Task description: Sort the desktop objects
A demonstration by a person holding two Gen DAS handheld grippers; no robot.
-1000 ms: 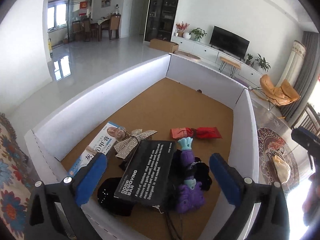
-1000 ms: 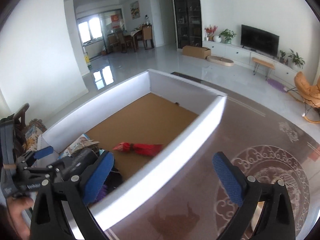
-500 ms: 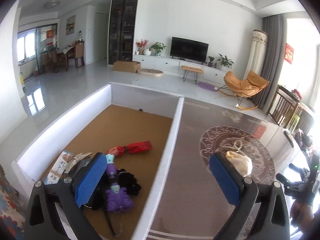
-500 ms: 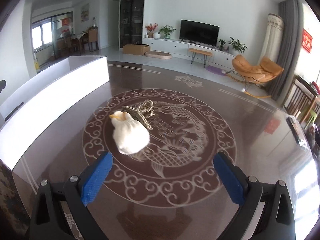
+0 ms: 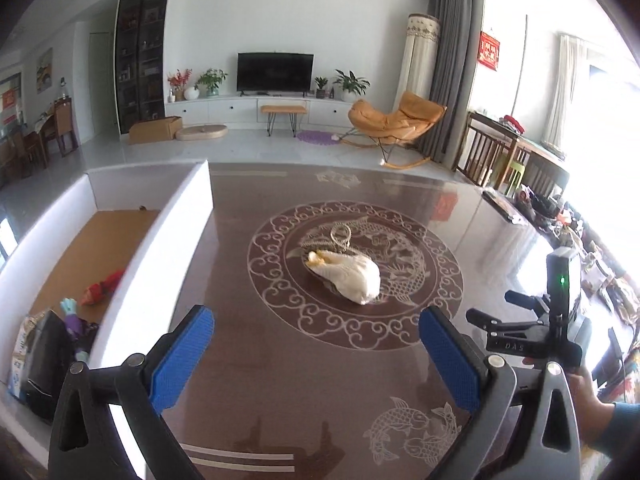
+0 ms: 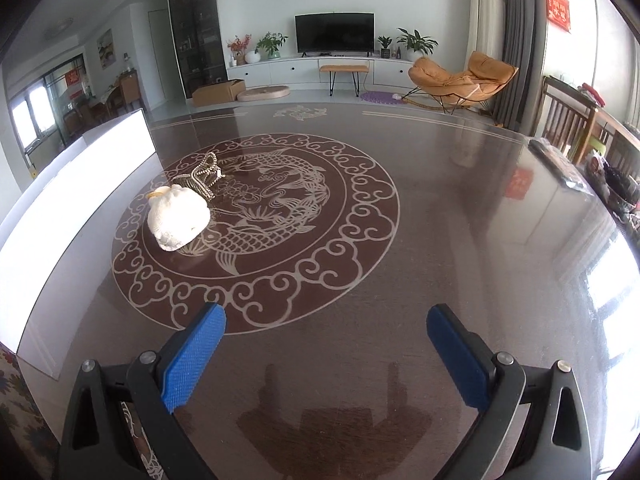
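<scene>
A white cloth pouch (image 5: 349, 275) lies on the dark patterned table, with a silver bead chain (image 5: 340, 237) just behind it. Both also show in the right wrist view, the pouch (image 6: 178, 219) and the chain (image 6: 204, 174) at the left. My left gripper (image 5: 316, 354) is open and empty, a short way in front of the pouch. My right gripper (image 6: 326, 354) is open and empty, to the right of the pouch. A white-walled box (image 5: 168, 236) at the left holds a red item (image 5: 102, 287), a purple toy (image 5: 74, 322) and a black packet (image 5: 42, 356).
The box wall (image 6: 76, 184) runs along the table's left side. The right hand-held gripper body (image 5: 536, 332) shows at the right of the left wrist view. Clutter (image 6: 616, 184) lies past the table's right edge.
Both grippers have swung right, away from the box and toward the table middle. The pouch and chain now sit ahead of the left gripper. Both stayed open.
</scene>
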